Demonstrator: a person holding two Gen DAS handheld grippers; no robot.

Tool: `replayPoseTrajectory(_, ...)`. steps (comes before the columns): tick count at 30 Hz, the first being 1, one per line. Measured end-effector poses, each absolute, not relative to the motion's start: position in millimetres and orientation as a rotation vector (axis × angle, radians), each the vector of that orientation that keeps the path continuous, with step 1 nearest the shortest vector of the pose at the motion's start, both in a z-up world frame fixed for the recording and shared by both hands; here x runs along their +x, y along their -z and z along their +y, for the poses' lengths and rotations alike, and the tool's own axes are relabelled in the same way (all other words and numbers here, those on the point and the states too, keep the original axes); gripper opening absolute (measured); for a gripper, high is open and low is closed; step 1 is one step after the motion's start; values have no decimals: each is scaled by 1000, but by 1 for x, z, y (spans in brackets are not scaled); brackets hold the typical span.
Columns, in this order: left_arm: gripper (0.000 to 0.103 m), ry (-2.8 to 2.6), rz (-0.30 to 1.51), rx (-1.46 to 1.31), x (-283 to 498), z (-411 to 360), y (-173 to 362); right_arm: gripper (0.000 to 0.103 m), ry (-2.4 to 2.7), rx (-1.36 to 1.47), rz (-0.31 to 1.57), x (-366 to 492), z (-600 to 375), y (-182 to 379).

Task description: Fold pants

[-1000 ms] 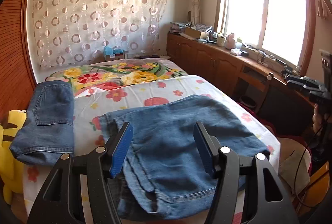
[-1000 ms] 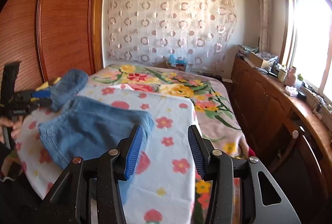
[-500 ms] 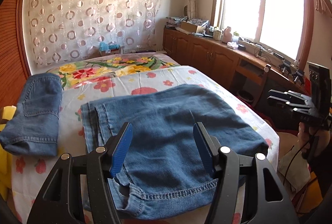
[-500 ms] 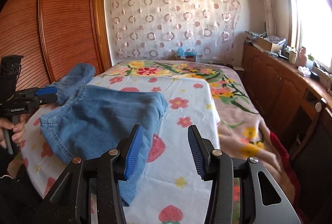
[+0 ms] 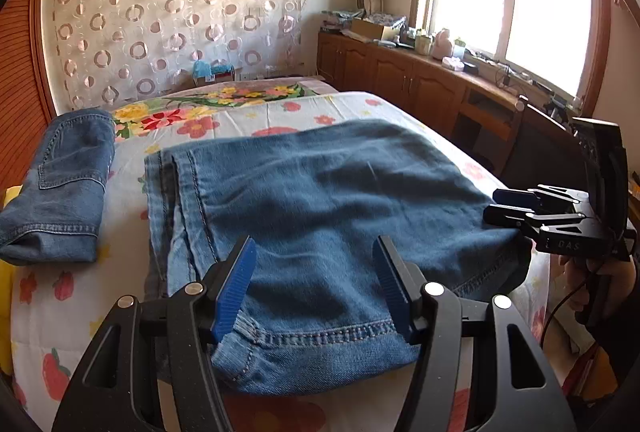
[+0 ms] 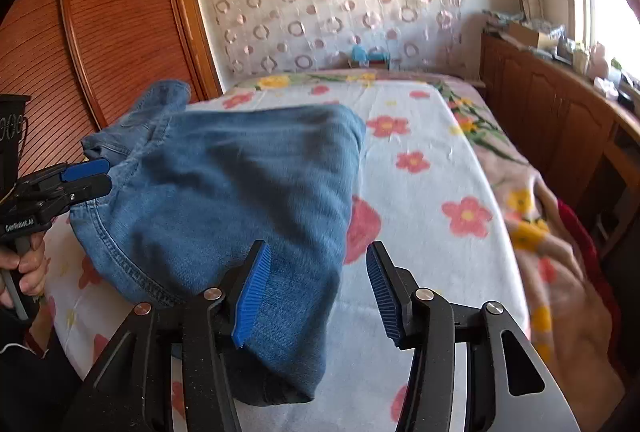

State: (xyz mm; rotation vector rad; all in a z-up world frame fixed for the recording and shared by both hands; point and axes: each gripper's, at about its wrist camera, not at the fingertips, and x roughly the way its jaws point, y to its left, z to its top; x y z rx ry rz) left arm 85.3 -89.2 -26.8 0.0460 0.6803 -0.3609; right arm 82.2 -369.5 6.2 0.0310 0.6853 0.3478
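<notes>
Presently on the bed (image 5: 60, 312), over a white flowered sheet (image 6: 420, 191): one pair of blue jeans (image 5: 320, 199), already doubled into a broad rectangle, its stitched hem edge lying nearest the left wrist camera and its right corner hanging slightly over the mattress edge. Second item, a folded pair of denim pants (image 5: 64, 183), lies apart to the left, near the wooden wardrobe (image 6: 100, 31). Left gripper (image 5: 314, 288): jaws released, hovering above the near hem, blue pads clear of the cloth on either side. Right gripper (image 6: 316, 296): jaws opening, empty, with the jeans' right-hand corner lying below and between them but not pinched. Step in hand, as judged: taking hold of the near edge at two corners for a further fold. Best done by lowering each claw until one finger slides beneath all denim layers, then clenching on the whole thickness rather than the top ply; grips should sit evenly spaced along the hem so the edge lifts straight. Risk: the overhanging corner may slip off the bed if only one side is raised.
</notes>
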Motion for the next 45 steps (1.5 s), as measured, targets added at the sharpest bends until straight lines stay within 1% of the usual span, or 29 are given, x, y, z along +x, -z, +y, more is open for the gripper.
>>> replayPoseTrajectory(3, 62, 364, 697, 50, 85, -90, 32, 55, -338, 46, 715, 87, -372, -12)
replayPoseTrajectory(9, 62, 357, 739, 72, 84, -92, 47, 55, -329, 79, 787, 99, -370, -18)
replayPoseTrajectory(11, 62, 353, 751, 74, 83, -90, 53, 53, -357, 108, 805, 104, -371, -19)
replayPoseTrajectory(12, 62, 354, 750, 76, 82, -89, 54, 41, -379, 125, 811, 105, -372, -19)
replayPoseTrajectory(13, 62, 353, 747, 81, 80, -88, 55, 33, -396, 137, 817, 108, -373, -19)
replayPoseTrajectory(14, 62, 352, 746, 85, 78, -87, 55, 28, -399, 138, 815, 108, -374, -20)
replayPoseTrajectory(15, 62, 354, 744, 83, 77, -85, 55, 16, -402, 130, 803, 107, -375, -22)
replayPoseTrajectory(16, 62, 356, 743, 79, 75, -83, 55, 13, -417, 125, 783, 104, -375, -27)
replayPoseTrajectory(18, 62, 355, 741, 58, 70, -75, 51, 12, -429, 123, 736, 101, -377, -43)
replayPoseTrajectory(24, 62, 293, 694, 0, 59, -39, 24, 10, -540, 87, 588, 97, -350, -105)
replayPoseTrajectory(29, 62, 204, 651, -51, 45, 8, 9, 10, -688, 25, 540, 96, -292, -131)
replayPoseTrajectory(32, 62, 159, 661, -78, 42, 33, 13, 10, -768, -6, 550, 98, -257, -127)
replayPoseTrajectory(39, 62, 91, 680, -118, 39, 64, 25, 10, -869, -38, 705, 116, -219, -86)
replayPoseTrajectory(41, 62, 84, 682, -124, 41, 68, 28, 12, -868, -41, 724, 120, -217, -82)
replayPoseTrajectory(44, 62, 85, 683, -131, 42, 67, 28, 26, -874, -43, 729, 129, -224, -96)
replayPoseTrajectory(45, 62, 89, 681, -131, 42, 66, 26, 36, -873, -52, 719, 130, -227, -103)
